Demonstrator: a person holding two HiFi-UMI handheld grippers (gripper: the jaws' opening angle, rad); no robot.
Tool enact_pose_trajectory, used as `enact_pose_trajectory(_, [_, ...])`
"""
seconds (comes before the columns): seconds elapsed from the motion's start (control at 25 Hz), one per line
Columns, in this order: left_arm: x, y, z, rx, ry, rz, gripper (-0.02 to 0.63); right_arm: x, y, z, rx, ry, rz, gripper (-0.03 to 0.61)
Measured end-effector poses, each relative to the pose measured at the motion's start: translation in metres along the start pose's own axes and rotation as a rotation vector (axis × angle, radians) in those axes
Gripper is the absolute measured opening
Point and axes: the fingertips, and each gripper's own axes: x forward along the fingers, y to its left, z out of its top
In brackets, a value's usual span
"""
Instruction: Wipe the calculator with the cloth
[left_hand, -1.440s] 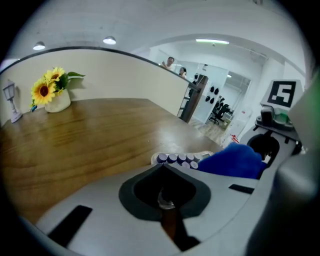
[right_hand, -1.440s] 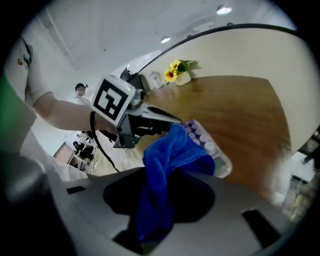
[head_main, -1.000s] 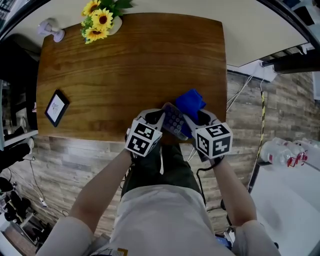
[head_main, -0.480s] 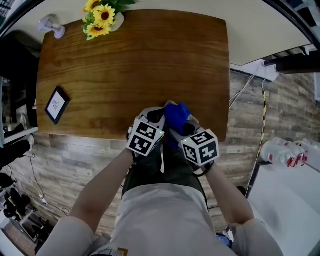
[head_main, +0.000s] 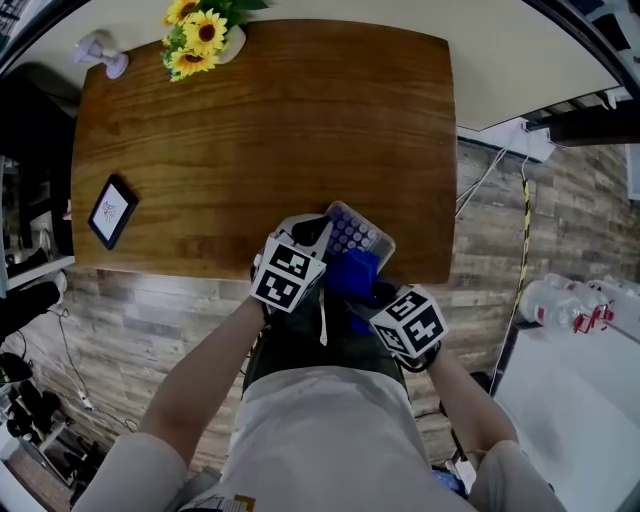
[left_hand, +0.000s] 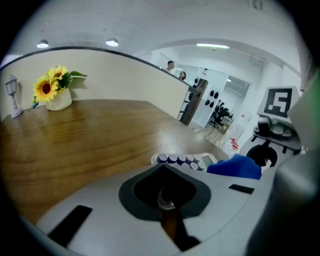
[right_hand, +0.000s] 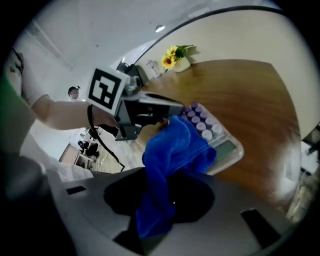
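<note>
Right gripper view, cloth in jaws, calculator display visible

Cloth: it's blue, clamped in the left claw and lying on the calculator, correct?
Not quite. The blue cloth is clamped in the right claw, not the left, as the right gripper view shows. It does lie on the calculator.

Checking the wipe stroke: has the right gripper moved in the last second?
Yes. In the head view the right gripper with the cloth has pulled back toward the person, from over the table to past its near edge.
</note>
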Motion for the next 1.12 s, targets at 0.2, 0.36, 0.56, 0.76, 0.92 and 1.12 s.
enact_pose_trajectory(0.2, [-0.001, 0.001, -0.001, 0.008, 0.000, 0.004, 0.003, -0.048, -0.022, 0.063, 0.002, -0.212, -0.055, 0.137])
enact_pose_trajectory(0.36, [-0.001, 0.000, 0.000, -0.029, -0.009, 0.005, 0.004, -0.056, -0.042, 0.123, -0.069, -0.325, -0.132, 0.137])
enact_pose_trajectory(0.56, [-0.001, 0.002, 0.000, -0.021, -0.012, 0.028, 0.003, -0.012, -0.060, 0.152, -0.097, -0.304, -0.180, 0.137])
enact_pose_trajectory(0.76, [-0.001, 0.002, 0.001, -0.017, -0.014, 0.027, 0.003, 0.010, -0.064, 0.128, -0.110, -0.225, -0.194, 0.133])
enact_pose_trajectory(0.92, [-0.002, 0.003, -0.001, -0.022, -0.016, 0.022, 0.005, 0.003, -0.062, 0.103, -0.101, -0.206, -0.189, 0.135])
enact_pose_trajectory(1.12, [-0.002, 0.003, 0.000, -0.018, -0.013, 0.015, 0.005, -0.012, -0.068, 0.074, -0.059, -0.159, -0.218, 0.135])
